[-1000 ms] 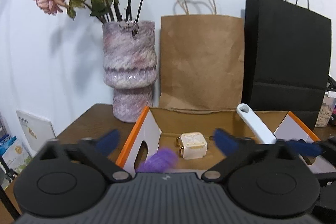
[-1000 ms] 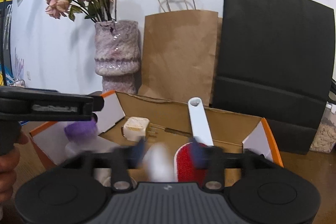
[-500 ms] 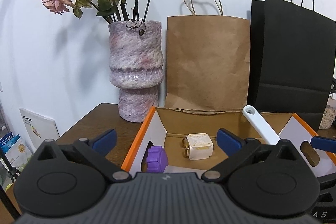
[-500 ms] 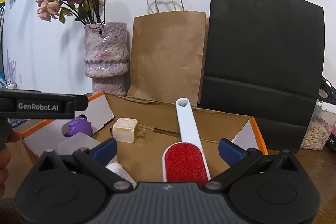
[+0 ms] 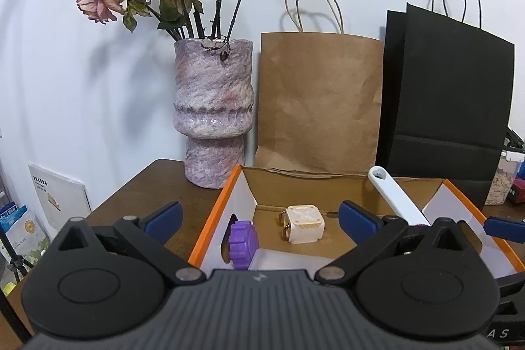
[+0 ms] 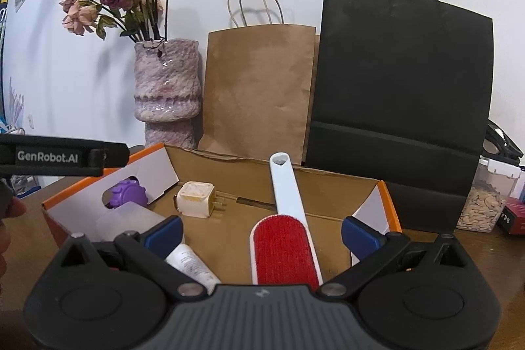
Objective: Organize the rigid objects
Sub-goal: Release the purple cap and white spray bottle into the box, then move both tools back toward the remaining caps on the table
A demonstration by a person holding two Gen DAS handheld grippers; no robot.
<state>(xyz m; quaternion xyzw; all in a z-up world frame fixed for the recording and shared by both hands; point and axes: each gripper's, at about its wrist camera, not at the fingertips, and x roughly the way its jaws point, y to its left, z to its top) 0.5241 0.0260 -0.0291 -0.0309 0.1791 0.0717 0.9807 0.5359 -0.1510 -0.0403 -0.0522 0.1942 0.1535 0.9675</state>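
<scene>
An open cardboard box (image 6: 388, 202) with an orange rim lies on the wooden table. Inside it are a red lint brush (image 6: 283, 251) with a white handle, a cream plug adapter (image 6: 197, 199), a white tube (image 6: 192, 264) and a frosted bottle with a purple cap (image 6: 126, 192). My right gripper (image 6: 262, 235) is open just above the box's near side, with the tube and brush head below it. My left gripper (image 5: 259, 218) is open over the box's left end, above the purple cap (image 5: 242, 240) and adapter (image 5: 303, 223); nothing is between its fingers.
Behind the box stand a mottled pink vase (image 5: 213, 117) with dried roses, a brown paper bag (image 5: 320, 100) and a black paper bag (image 6: 400, 91). A clear tub of seeds (image 6: 482, 205) sits at the right. Booklets (image 5: 55, 195) lean past the table's left edge.
My right gripper's jaws have spread wide apart from around a white thing, and the white tube now lies in the box. The left gripper stayed open and nearly still.
</scene>
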